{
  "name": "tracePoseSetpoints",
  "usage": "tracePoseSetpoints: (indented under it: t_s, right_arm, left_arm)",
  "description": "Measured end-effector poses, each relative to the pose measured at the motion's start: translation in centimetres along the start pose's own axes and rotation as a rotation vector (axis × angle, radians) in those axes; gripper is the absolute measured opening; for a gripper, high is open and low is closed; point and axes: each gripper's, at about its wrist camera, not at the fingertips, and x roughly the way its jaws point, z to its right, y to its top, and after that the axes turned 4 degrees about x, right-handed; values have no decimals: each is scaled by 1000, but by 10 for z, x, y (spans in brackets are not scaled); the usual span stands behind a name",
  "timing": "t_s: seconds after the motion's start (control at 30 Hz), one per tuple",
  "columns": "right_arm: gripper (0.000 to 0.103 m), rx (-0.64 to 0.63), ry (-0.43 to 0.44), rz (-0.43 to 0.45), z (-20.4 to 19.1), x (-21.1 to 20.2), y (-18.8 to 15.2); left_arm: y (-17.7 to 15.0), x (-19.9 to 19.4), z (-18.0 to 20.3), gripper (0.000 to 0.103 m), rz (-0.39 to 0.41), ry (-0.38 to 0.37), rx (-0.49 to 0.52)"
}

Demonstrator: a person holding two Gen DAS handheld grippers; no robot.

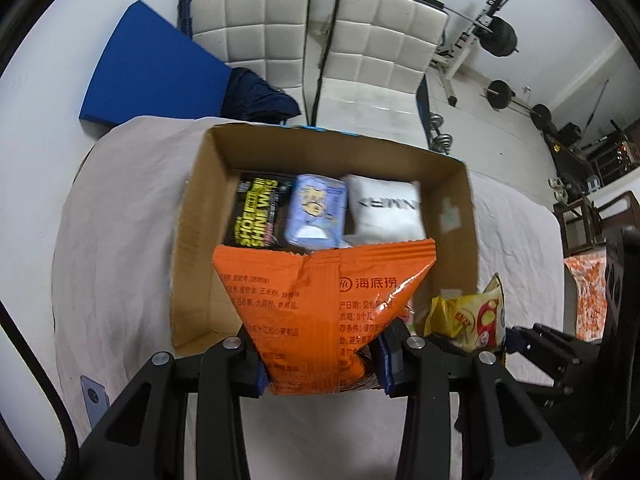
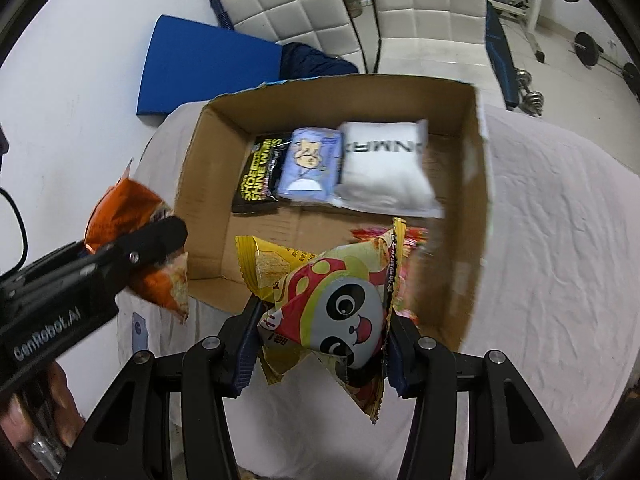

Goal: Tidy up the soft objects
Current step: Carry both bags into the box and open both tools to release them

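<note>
Left wrist view shows our left gripper point(image 1: 322, 360) clamped on an orange snack bag point(image 1: 320, 300), held over the near edge of the open cardboard box point(image 1: 192, 240) on the cloth-covered table point(image 1: 120, 220). Our right gripper point(image 2: 320, 356) pinches a yellow panda snack bag point(image 2: 340, 312), with what may be a second red packet behind it, blurred. Inside the box, along its far wall, lie a black wipes pack point(image 2: 260, 172), a pale blue packet point(image 2: 310, 164) and a white pouch point(image 2: 384, 164), side by side.
</note>
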Motion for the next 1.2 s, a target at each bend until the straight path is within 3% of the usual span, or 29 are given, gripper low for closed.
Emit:
tracePoseSetpoints:
  t_s: [0.17,0.3,0.57,0.8,1.2]
  right_arm:
    - [54,24,12,-14,-5,32,13]
    - [54,62,14,-54,0,68,20]
    - [54,71,-3,-132,6,127,19]
    - [55,84,-27,-167,12,157,16]
    - [57,72,-59,-181,7,175,12]
  left_arm:
    - [15,26,-25,37,-56,-26,-18]
    - [19,65,-44,37,-149,-54,-38]
    - [12,130,-52,37,-296,-41,19]
    - [3,159,-59,37,-355,-30,31]
    - [-10,172,-59,37,-363,-21,33]
